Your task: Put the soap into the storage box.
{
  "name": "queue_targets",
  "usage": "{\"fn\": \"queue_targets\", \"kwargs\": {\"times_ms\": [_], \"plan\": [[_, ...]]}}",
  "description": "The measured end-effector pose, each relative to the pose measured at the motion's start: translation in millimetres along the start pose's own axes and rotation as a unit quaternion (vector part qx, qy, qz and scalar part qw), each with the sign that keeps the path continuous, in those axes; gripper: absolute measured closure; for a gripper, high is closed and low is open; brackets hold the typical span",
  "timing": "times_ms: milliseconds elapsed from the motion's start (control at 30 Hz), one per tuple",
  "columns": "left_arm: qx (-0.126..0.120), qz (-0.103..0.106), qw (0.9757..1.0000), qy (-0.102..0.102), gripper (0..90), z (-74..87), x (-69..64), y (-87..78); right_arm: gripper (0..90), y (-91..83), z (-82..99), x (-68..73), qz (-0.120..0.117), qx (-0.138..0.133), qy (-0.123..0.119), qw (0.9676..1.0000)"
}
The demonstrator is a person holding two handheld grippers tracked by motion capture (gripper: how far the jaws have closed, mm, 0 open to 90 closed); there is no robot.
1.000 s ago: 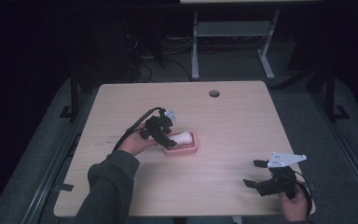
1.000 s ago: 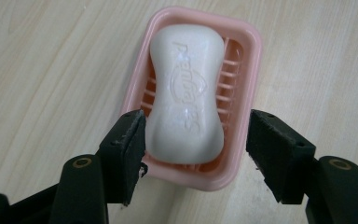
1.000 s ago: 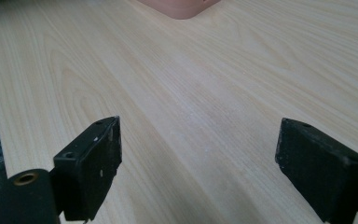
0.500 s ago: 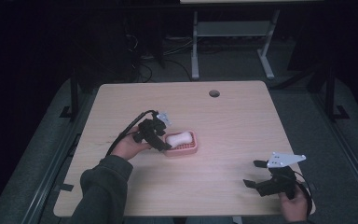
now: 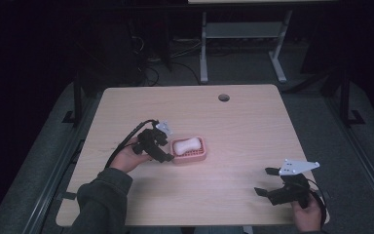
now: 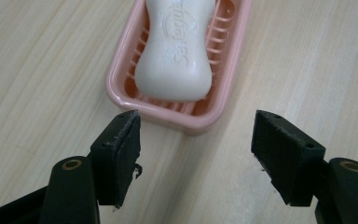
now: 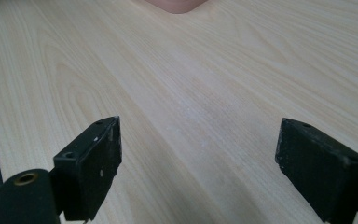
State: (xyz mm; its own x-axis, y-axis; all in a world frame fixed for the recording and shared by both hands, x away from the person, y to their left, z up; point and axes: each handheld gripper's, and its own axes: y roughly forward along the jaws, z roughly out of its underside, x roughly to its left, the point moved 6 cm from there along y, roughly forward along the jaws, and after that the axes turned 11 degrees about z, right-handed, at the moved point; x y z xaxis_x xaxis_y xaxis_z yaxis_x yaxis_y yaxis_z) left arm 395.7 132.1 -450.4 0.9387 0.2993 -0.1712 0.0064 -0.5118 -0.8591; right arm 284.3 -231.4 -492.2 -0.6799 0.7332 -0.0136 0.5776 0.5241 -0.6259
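The white soap (image 6: 176, 51) lies in the pink dish (image 5: 200, 155) at the middle of the surface (image 5: 253, 126). The left tongs (image 6: 193, 154) gape just beside it; the right tongs (image 7: 214, 163) gape at the lower right. A careless nudge could slide the dish

Seen from above: a light wooden tabletop (image 5: 253, 122) with a round cable hole (image 5: 223, 97) close to the far edge. Near the middle, a pink soap dish (image 5: 200, 156) holding a white bar of soap (image 5: 185, 145). Just beside the dish's left end, the left gripper (image 5: 167, 149), jaws apart. By the near right corner, the right gripper (image 5: 266, 181), jaws spread wide.
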Motion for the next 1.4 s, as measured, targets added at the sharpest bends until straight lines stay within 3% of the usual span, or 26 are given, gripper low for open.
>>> {"fn": "queue_targets", "kwargs": {"times_ms": [733, 1400], "plan": [[-0.005, -0.012, 0.9999, 0.006, 30.4, 28.9, -12.9, -13.1, 14.2, -2.6, 2.2, -2.1, 0.01, 0.005, 0.003, 0.9999], [-0.011, -0.014, 0.9998, -0.001, 29.1, 53.2, -21.3, -11.7, 14.2, -3.4, 3.4, -2.1, 0.01, 0.009, 0.006, 0.9999]]}}
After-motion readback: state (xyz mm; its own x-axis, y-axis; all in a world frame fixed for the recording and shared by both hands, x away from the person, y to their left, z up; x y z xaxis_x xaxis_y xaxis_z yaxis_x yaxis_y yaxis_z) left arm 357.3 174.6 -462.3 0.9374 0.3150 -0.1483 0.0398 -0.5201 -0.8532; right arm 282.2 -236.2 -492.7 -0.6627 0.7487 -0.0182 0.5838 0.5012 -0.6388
